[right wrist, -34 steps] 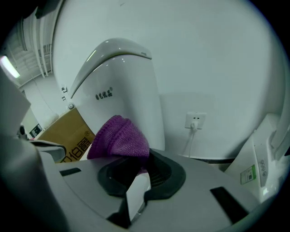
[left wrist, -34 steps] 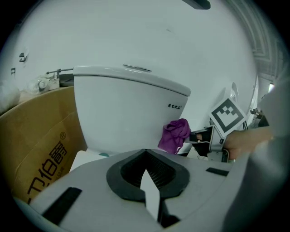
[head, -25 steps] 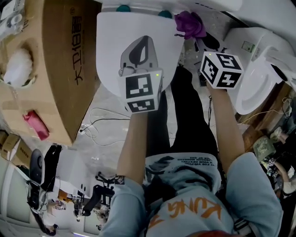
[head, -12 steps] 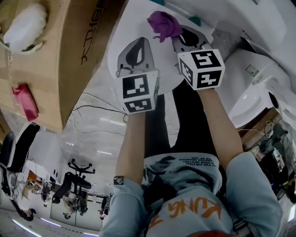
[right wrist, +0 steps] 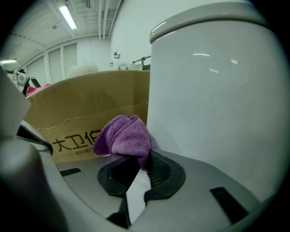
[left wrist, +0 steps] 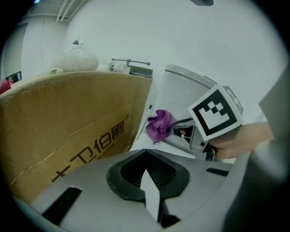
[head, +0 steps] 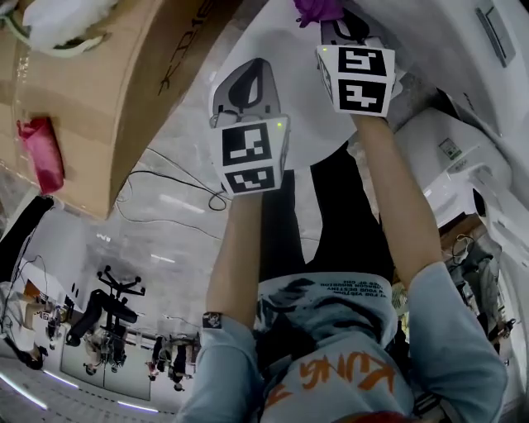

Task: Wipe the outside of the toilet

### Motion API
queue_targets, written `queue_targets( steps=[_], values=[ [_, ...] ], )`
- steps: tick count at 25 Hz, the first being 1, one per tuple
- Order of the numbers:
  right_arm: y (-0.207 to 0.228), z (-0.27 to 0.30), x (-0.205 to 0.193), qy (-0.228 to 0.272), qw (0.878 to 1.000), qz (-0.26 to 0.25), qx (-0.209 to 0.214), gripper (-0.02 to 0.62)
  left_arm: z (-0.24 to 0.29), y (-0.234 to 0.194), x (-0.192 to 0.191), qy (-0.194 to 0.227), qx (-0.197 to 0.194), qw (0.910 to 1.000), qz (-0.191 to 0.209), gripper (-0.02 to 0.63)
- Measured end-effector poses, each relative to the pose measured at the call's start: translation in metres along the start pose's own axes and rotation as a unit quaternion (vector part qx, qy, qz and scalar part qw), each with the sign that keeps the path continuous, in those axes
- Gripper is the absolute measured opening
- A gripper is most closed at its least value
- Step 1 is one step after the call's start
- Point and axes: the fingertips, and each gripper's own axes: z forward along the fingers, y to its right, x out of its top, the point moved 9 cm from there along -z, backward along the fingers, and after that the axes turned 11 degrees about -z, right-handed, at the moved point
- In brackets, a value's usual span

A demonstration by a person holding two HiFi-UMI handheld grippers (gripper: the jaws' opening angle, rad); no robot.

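Observation:
The white toilet (head: 285,45) fills the top of the head view, its tank (right wrist: 217,90) looming close in the right gripper view. My right gripper (head: 345,26) is shut on a purple cloth (right wrist: 124,135), holding it just beside the tank's lower front. The cloth (head: 318,8) shows at the top edge of the head view. In the left gripper view the cloth (left wrist: 159,124) and the right gripper (left wrist: 183,133) sit ahead, in front of the tank (left wrist: 181,90). My left gripper (head: 246,78) hovers over the lid, jaws shut with nothing in them.
A big cardboard box (head: 107,91) stands close on the toilet's left, with a red rag (head: 41,153) on it. A second white toilet (head: 450,157) is at the right. Cables (head: 165,198) lie on the floor by the person's legs (head: 331,223).
The right gripper has carried the purple cloth from the toilet's right side leftward and forward, up to the tank. The left gripper has stayed over the lid.

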Motion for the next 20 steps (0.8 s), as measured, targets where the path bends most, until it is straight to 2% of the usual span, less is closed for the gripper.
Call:
queue_targets(
  steps=[4,10,20],
  values=[
    [-0.004,0.024,0.003,-0.005,1.000,-0.012,-0.012,0.052,0.006,-0.005,0.001,-0.001,0.004,0.9999,-0.011,0.018],
    [-0.004,0.056,-0.005,-0.025,0.999,-0.035,-0.022,0.052,0.011,-0.001,0.000,-0.012,-0.002,0.9999,0.005,0.018],
    [0.004,0.061,-0.027,-0.068,0.994,-0.079,-0.029,0.051,0.013,0.011,-0.006,-0.026,-0.015,0.9994,0.018,0.018]
  ],
)
